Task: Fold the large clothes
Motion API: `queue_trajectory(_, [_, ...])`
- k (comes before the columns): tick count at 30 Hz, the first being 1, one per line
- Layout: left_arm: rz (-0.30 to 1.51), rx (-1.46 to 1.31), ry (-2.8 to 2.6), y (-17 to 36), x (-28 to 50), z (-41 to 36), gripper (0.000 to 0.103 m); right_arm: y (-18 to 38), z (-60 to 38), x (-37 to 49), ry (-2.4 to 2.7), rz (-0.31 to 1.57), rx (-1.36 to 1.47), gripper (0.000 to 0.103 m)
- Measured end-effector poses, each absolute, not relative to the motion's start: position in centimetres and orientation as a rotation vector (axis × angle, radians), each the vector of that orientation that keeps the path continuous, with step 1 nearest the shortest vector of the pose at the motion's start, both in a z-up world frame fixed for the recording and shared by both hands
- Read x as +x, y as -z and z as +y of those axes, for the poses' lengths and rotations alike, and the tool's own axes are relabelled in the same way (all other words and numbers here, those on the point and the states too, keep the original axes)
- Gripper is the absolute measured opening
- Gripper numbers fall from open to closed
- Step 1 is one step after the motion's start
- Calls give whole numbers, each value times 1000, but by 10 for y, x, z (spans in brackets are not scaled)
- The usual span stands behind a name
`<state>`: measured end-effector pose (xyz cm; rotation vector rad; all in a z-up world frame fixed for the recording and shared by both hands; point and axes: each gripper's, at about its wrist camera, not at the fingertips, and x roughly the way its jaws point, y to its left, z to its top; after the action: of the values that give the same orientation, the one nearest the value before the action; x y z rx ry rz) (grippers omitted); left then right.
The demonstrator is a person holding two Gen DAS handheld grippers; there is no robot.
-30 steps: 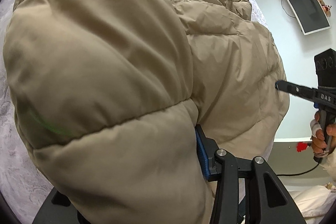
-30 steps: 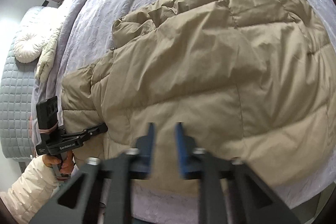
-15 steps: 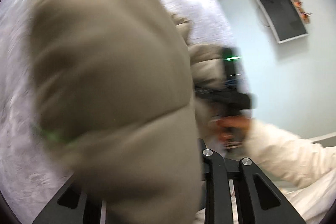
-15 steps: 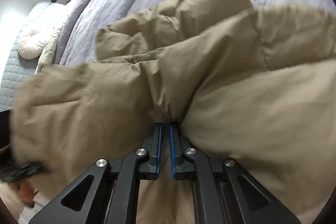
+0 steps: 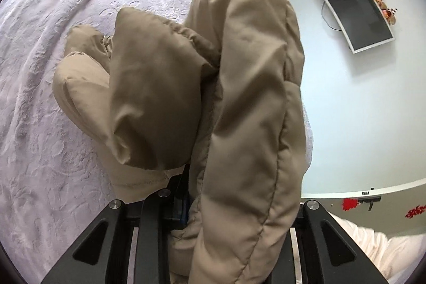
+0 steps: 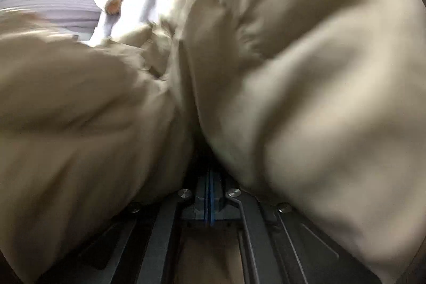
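Both tools are pinching the tan coat [image 5: 239, 97]: left tool [image 5: 183, 201] at 6 o'clock, right tool [image 6: 209, 200] likewise, above the bed [image 5: 53, 17].

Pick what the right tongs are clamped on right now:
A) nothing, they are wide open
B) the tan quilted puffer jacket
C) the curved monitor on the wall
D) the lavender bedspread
B: in the right wrist view the right tongs have blue pads pressed together with the tan quilted puffer jacket bunched between and over them.
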<state>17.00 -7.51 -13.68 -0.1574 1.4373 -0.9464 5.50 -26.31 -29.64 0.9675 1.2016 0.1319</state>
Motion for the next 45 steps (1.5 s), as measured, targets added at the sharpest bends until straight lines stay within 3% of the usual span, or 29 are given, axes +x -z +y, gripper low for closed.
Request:
queue_trajectory(5, [1451, -127, 885, 133, 169, -127, 28, 262, -268, -21, -128, 1153, 922, 0])
queue_trajectory(10, [1457, -10, 902, 132, 151, -183, 31, 291, -245, -63, -150, 1209, 987, 0])
queue_trajectory(11, [1465, 8, 921, 135, 148, -195, 35, 299, -242, -67, -155, 1204, 1019, 0])
queue_trajectory(13, [1482, 3, 988, 143, 143, -218, 64, 306, -243, -73, -157, 1191, 1048, 0])
queue_trajectory(15, [1497, -14, 1058, 152, 142, -239, 86, 308, -249, -79, -163, 1184, 1077, 0])
queue_trajectory(20, [1520, 17, 1150, 185, 147, -292, 89, 280, -281, -125, -97, 1124, 1068, 4])
queue_trajectory(22, [1560, -33, 1145, 197, 156, -306, 89, 268, -295, -144, -29, 1108, 1051, 11])
queue_trajectory(23, [1578, -54, 1136, 202, 158, -312, 89, 260, -303, -155, 20, 1102, 1033, 31])
queue_trajectory(24, [1589, -64, 1126, 206, 162, -318, 89, 253, -309, -164, 55, 1096, 1020, 60])
queue_trajectory(25, [1593, -62, 1119, 210, 159, -320, 89, 243, -315, -174, 88, 1076, 1008, 70])
queue_trajectory(26, [1587, -47, 1114, 210, 159, -327, 89, 234, -319, -183, 107, 1046, 1002, 73])
queue_trajectory(31, [1543, 64, 1116, 204, 139, -349, 89, 187, -332, -207, 136, 879, 1000, 73])
queue_trajectory(36, [1446, 110, 1125, 173, 134, -321, 89, 184, -328, -151, 72, 863, 972, 71])
queue_trajectory(37, [1390, 112, 1128, 159, 134, -309, 89, 185, -323, -138, 82, 876, 950, 65])
queue_trajectory(38, [1325, 124, 1122, 147, 134, -301, 89, 183, -319, -125, 99, 888, 926, 23])
queue_trajectory(39, [1252, 145, 1102, 133, 134, -289, 89, 186, -316, -116, 131, 919, 888, 14])
queue_trajectory(42, [1043, 204, 949, 106, 145, -244, 89, 199, -321, -114, 218, 947, 868, 14])
queue_trajectory(45, [986, 228, 786, 121, 164, -216, 89, 221, -329, -125, 260, 968, 911, 14])
